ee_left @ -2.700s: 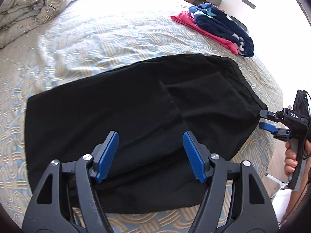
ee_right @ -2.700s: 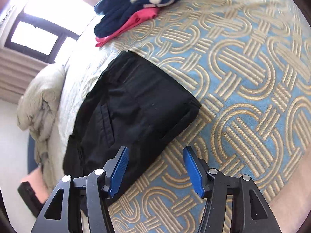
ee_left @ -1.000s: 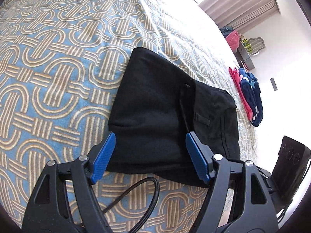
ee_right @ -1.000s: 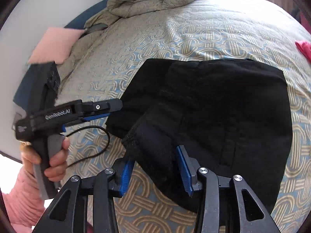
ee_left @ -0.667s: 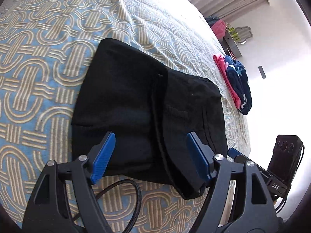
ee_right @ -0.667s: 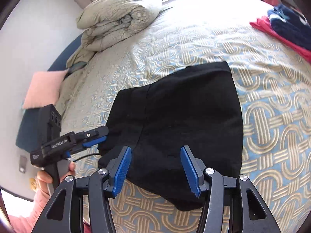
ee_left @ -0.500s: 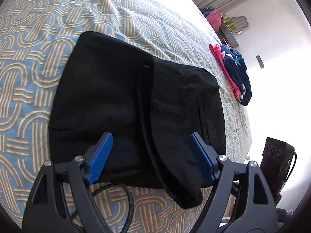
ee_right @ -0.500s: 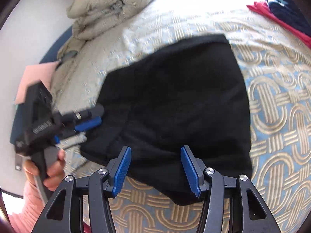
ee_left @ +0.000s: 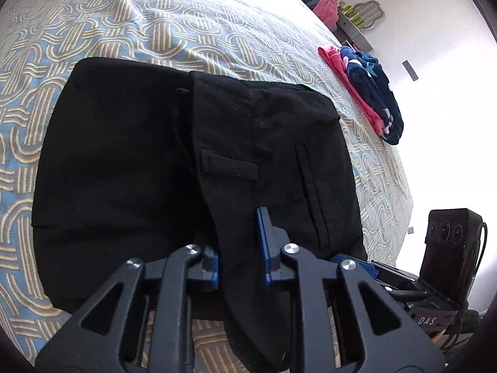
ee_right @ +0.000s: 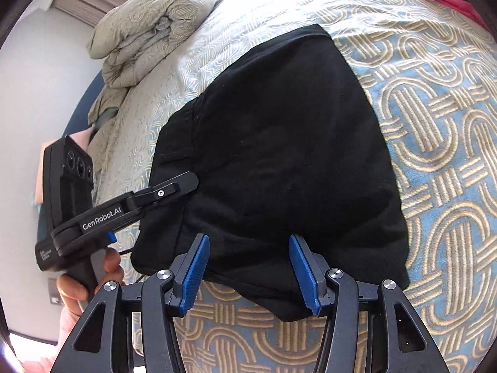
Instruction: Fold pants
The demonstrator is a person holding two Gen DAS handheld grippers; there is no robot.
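The black pants [ee_left: 130, 161] lie folded on the patterned bedspread; they also show in the right wrist view [ee_right: 289, 143]. My left gripper [ee_left: 239, 248] is shut on the near edge of the top layer, by the waistband fold. From the right wrist view the left gripper [ee_right: 186, 185] shows at the pants' left edge, held by a hand. My right gripper [ee_right: 248, 270] is open, its blue pads over the pants' near edge with nothing between them. The right gripper's body [ee_left: 403, 286] shows at the lower right of the left wrist view.
A pink and navy pile of clothes [ee_left: 363, 84] lies further along the bed's right side. A rolled beige duvet [ee_right: 146, 28] lies at the head of the bed. A pink pillow [ee_right: 40, 168] sits beyond the left gripper. The bed's near edge is just below both grippers.
My left gripper has closed on the near edge of the pants' top layer. My right gripper has stayed open and come closer to the pants' near edge.
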